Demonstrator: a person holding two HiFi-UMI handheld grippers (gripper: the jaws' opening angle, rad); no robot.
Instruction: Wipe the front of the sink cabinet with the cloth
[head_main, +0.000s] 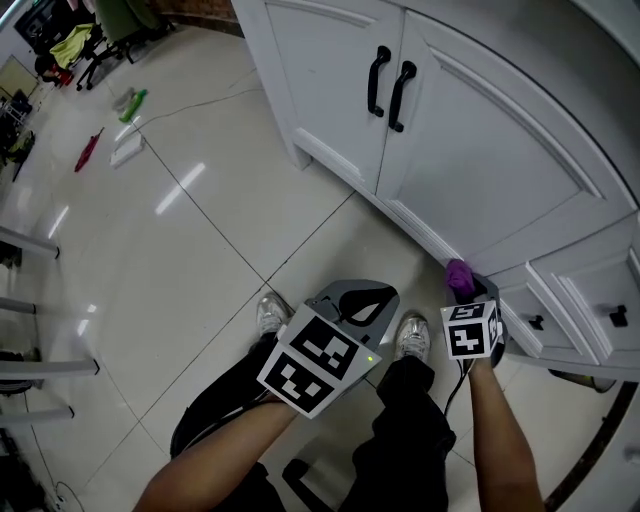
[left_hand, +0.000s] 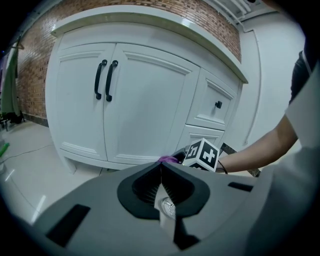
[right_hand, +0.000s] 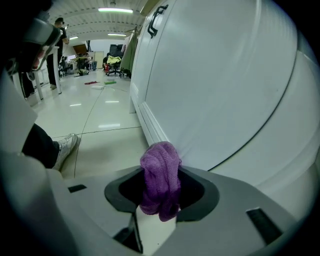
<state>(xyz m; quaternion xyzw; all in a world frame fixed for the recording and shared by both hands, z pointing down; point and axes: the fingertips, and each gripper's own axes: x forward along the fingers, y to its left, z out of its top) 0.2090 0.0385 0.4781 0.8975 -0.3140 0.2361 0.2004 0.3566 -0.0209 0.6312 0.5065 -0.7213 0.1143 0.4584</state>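
Observation:
A bunched purple cloth (right_hand: 160, 179) is clamped in my right gripper (right_hand: 161, 172), whose jaws are shut on it. The cloth's tip (head_main: 458, 275) touches the low part of the white sink cabinet (head_main: 470, 140) near its base rail, right of the double doors with black handles (head_main: 389, 88). In the left gripper view the cloth (left_hand: 168, 160) peeks out beside the right gripper's marker cube (left_hand: 204, 153). My left gripper (left_hand: 161, 170) is held back over the floor, jaws shut with nothing between them; it points at the cabinet doors (left_hand: 105, 100).
Drawers with small black knobs (head_main: 617, 316) sit to the right of the doors. A person's white shoes (head_main: 272, 316) stand on the pale tiled floor (head_main: 180, 230) below me. Green and red items (head_main: 132, 103) lie far left, by chairs and a person standing in the distance.

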